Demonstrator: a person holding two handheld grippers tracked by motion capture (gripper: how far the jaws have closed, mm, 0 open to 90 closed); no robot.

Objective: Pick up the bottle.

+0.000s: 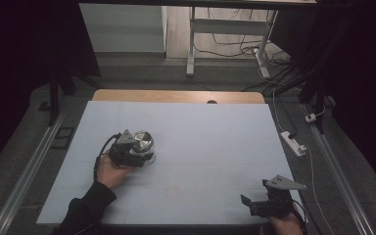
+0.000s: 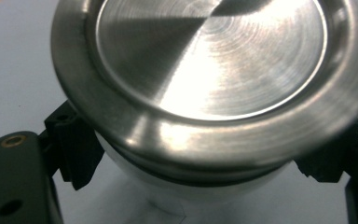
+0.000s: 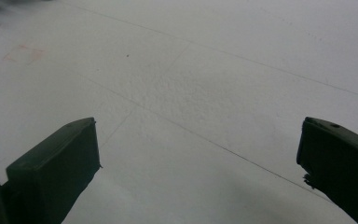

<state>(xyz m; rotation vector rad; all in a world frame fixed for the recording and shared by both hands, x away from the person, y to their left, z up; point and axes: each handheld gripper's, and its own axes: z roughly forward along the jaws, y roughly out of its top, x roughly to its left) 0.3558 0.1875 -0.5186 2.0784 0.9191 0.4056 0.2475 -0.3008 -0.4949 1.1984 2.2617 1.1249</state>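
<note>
Steel-lidded jar [image 2: 209,84] upright, left hand-held gripper [image 1: 127,152] clamping its body (forearm low, angled in).

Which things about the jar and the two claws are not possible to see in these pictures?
- Jar contents: left gripper view, the steel lid covers the body.
- Jar base: left gripper view, cut off by the bottom edge.
- Left claw pads: high view, too small and dark.
- Right claw: high view, dim at the table edge.
</note>
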